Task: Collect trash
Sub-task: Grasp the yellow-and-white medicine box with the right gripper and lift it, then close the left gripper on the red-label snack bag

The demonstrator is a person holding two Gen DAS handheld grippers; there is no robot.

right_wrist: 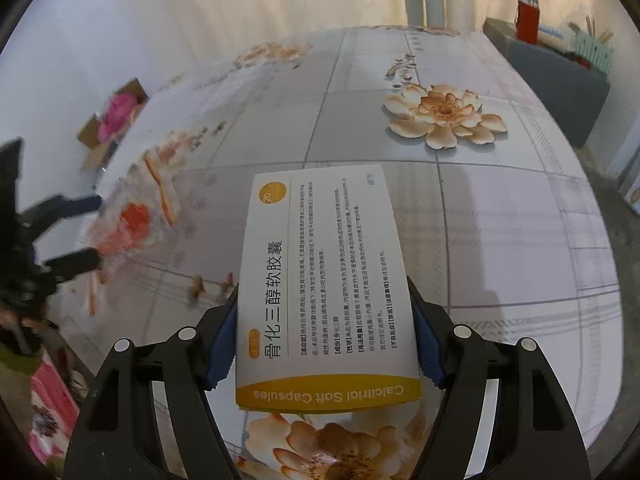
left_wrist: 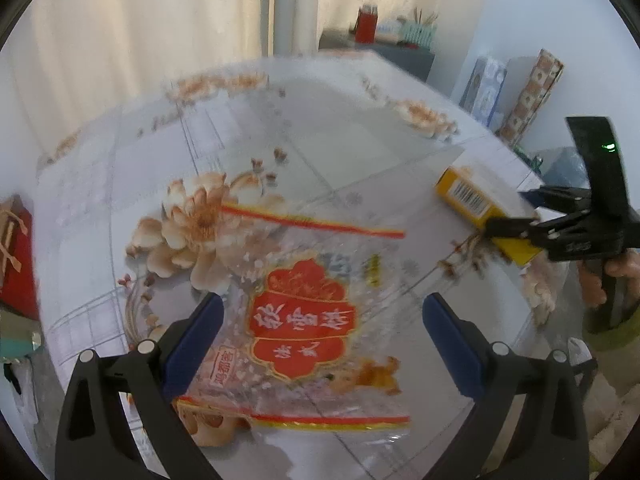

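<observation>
Squarely between right fingers (right_wrist: 226, 336) (clamped): medicine box (right_wrist: 324, 280)

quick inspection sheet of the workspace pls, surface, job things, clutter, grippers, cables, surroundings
surface: table under a flower-print cover
job's things: medicine box; clear snack bag with a red label, lying flat
clutter: nothing seen
grippers: right gripper shut on the medicine box; left gripper open over the snack bag, pads apart from it
cables: nothing seen
surroundings: pale curtain, dark cabinet with a red container, cardboard box with something pink inside
</observation>
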